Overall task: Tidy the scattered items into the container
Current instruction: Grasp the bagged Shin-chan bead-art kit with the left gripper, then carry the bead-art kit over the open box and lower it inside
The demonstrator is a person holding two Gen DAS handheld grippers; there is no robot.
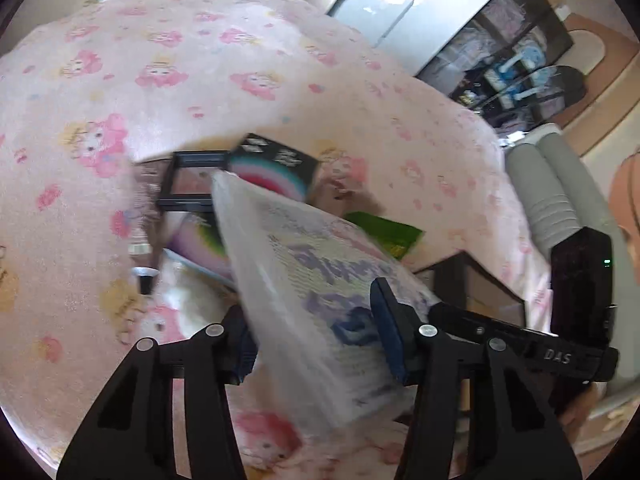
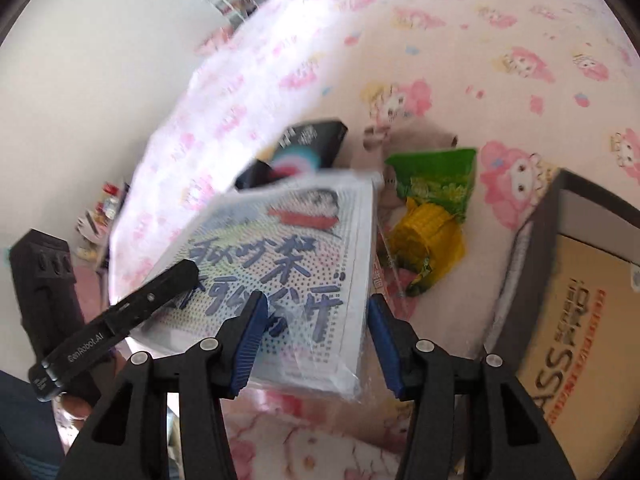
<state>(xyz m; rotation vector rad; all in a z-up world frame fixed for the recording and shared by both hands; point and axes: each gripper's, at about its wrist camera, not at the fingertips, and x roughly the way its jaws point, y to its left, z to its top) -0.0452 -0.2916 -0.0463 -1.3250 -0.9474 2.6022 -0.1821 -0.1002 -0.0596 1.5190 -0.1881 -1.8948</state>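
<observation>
A white plastic-wrapped packet with blue lettering [image 1: 320,280] is clamped between the pads of my left gripper [image 1: 316,340] and held tilted above the pink cartoon bedspread [image 1: 120,80]. The same packet [image 2: 288,272] fills the right wrist view, lying between the blue pads of my right gripper [image 2: 314,344], which stands open around its near edge; contact is unclear. The left gripper's black finger [image 2: 120,312] crosses the packet's left side. A dark-rimmed cardboard box [image 2: 580,300] sits at the right. A green and yellow snack bag [image 2: 432,216] and a black box with a rainbow print [image 2: 308,144] lie behind.
A dark frame-like item [image 1: 188,180], a purple item [image 1: 196,240] and small bottles [image 1: 142,256] lie on the bed at the left. The green bag [image 1: 388,232] and black rainbow box [image 1: 276,168] show past the packet. Shelves [image 1: 508,52] stand beyond the bed's edge.
</observation>
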